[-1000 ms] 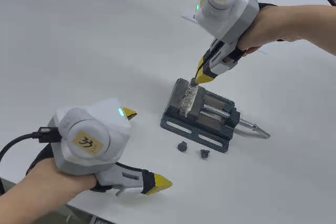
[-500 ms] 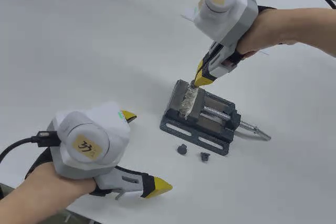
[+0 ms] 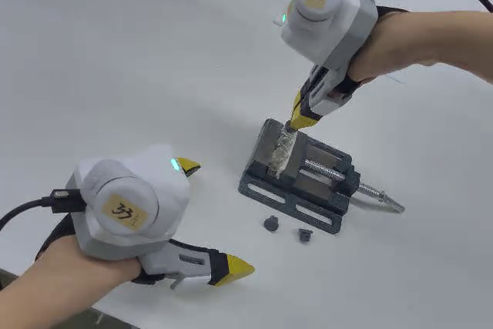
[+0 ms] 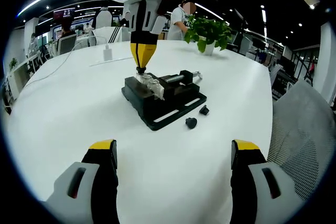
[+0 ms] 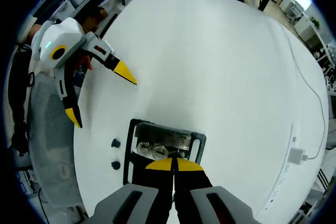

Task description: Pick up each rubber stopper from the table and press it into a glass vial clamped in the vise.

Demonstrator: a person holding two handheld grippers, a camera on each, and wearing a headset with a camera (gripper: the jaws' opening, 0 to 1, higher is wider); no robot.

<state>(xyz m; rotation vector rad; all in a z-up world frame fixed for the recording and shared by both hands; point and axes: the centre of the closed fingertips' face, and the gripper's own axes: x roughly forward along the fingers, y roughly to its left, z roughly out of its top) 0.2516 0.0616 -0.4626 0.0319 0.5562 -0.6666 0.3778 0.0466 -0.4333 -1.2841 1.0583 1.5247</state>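
The left gripper view gives what the right gripper view hides: the right tool (image 4: 140,65) has its jaws pressed together on a small dark rubber stopper (image 4: 140,71), at the top of the glass vials (image 4: 149,82) clamped in the vise (image 4: 165,100); in the right gripper view its own yellow jaws cover that stopper, but open vial mouths show at 11 o'clock from the tips; the left tool (image 3: 214,216) hovers wide open with nothing between its jaws, well apart at 8 o'clock from the vise in the head view; two loose stoppers (image 3: 270,223) lie on the white counter (image 3: 115,59) at 6 o'clock from the vise; a potted plant (image 4: 210,32) and a white charger (image 4: 107,53) stand far behind, toward 12 o'clock.
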